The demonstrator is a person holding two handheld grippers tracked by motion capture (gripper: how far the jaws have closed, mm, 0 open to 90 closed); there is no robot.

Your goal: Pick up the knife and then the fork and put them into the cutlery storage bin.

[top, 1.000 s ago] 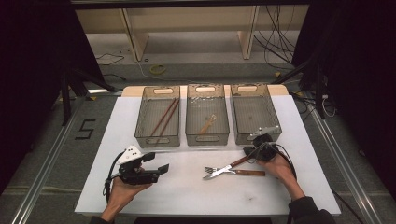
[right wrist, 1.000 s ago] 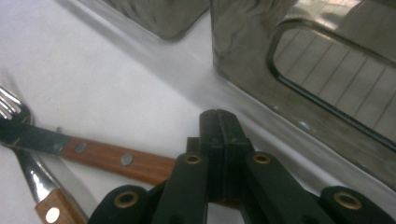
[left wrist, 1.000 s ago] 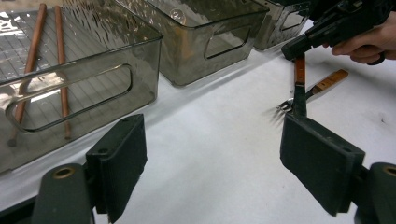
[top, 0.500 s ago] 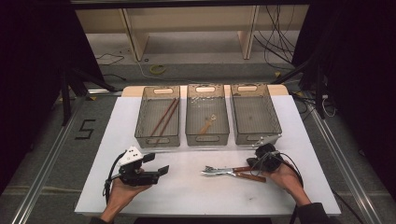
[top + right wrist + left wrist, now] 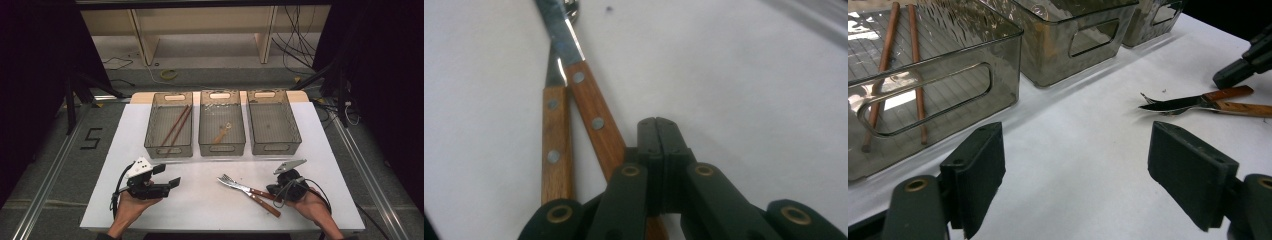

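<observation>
Two wooden-handled pieces, a knife and a fork, lie crossed on the white table at about five o'clock from the middle bin, their metal ends pointing toward ten o'clock. Your right gripper has its jaws pressed flat together with nothing between them, its tip resting over the knife handle, so it looks set to nudge or line up the cutlery rather than lift it. Your left gripper sits at seven o'clock on the table with its jaws spread wide and empty, aimed toward the cutlery, probably waiting its turn. Beyond, at twelve o'clock, three clear bins stand in a row: the left bin holds chopsticks, the middle one a small spoon, and the right bin looks bare, likely meant for these pieces.
</observation>
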